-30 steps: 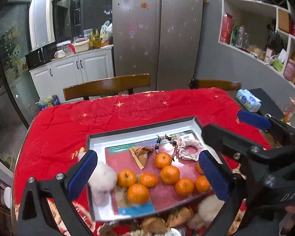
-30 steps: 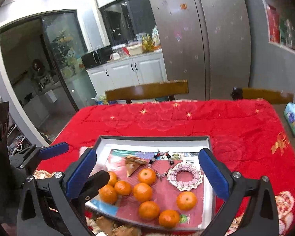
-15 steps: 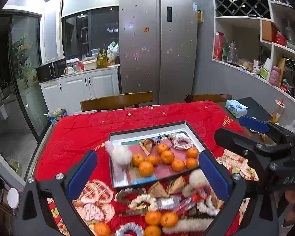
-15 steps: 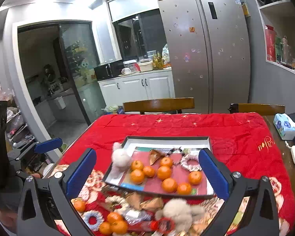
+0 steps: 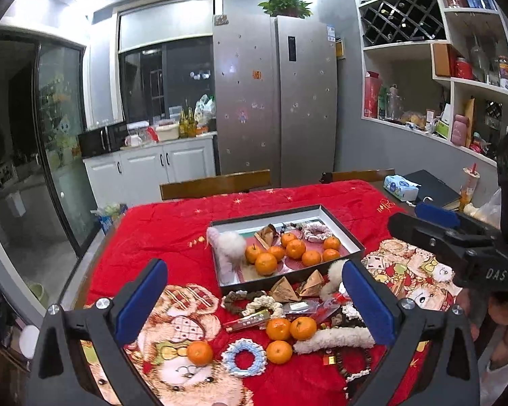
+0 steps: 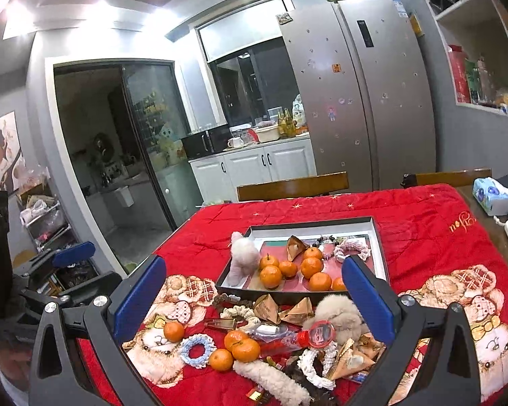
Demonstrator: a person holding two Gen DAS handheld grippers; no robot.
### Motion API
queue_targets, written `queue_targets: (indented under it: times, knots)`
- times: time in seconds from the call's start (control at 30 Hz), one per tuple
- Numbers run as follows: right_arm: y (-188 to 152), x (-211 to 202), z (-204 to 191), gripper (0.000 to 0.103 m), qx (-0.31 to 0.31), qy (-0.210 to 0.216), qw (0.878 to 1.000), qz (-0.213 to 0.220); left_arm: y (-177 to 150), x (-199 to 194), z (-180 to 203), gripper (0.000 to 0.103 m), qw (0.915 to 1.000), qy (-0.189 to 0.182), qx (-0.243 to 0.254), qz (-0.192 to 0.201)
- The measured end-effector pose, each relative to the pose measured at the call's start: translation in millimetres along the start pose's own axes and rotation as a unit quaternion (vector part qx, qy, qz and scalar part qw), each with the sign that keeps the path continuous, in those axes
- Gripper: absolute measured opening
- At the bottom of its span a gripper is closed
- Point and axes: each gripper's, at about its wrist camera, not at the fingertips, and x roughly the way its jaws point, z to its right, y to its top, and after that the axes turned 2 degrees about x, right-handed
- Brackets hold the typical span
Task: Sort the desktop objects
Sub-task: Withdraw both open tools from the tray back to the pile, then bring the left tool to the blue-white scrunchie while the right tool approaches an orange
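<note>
Holding both grippers above the red-covered surface (image 5: 172,230), you have the left gripper (image 5: 254,301) and right gripper (image 6: 254,297) with jaws spread, pinching nothing. Seven mandarins (image 5: 295,248) and a white plush toy (image 5: 232,243) lie in the tray (image 5: 347,233); four loose mandarins (image 5: 279,329), scrunchies and wrapped packets sit just before it.

Both wrist views face forward – sharing the tray (image 5: 342,224).
</note>
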Motion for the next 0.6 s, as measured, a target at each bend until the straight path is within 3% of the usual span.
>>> queue_targets:
  times: [0.2,0.6]
  knots:
    - [8,-9,-11,0.103,-0.015,0.002,1.000,0.021,1,-11,-2,0.103,0.9999,-0.008,-0.002,0.009]
    - [-18,21,-14,0.103,-0.041,0.005,0.999,-0.011,-40,28,-14,0.103,0.9987,-0.003,-0.024,-0.044]
